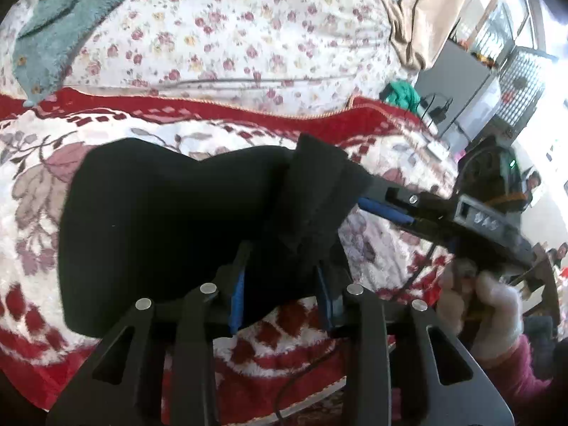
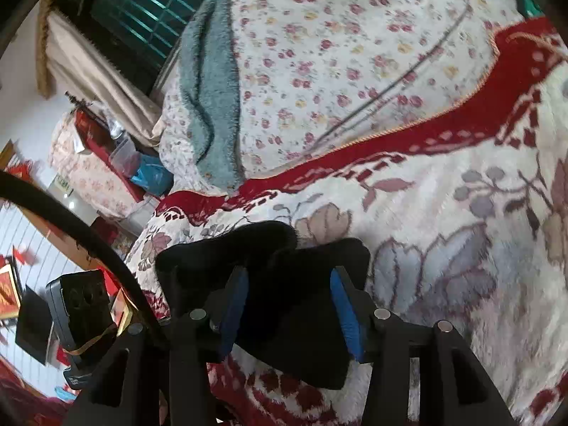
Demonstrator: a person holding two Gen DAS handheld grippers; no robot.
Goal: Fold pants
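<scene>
The black pants [image 1: 159, 227] are bunched into a thick folded bundle above a red and white flowered blanket [image 1: 42, 184]. My left gripper [image 1: 284, 273] has its blue-padded fingers around the near edge of the bundle. My right gripper [image 1: 362, 195] comes in from the right in the left wrist view, its tips buried in the raised fold of the pants. In the right wrist view the pants [image 2: 284, 305] fill the gap between the right gripper's [image 2: 291, 284] blue pads [image 2: 346, 316].
A floral bed sheet [image 1: 248, 35] and a teal fleece blanket [image 1: 53, 17] lie beyond the red blanket. A beige curtain [image 1: 426, 10] and room furniture stand at the right. A gloved hand [image 1: 482, 305] holds the right gripper's handle. A cable [image 2: 88, 234] arcs at the left.
</scene>
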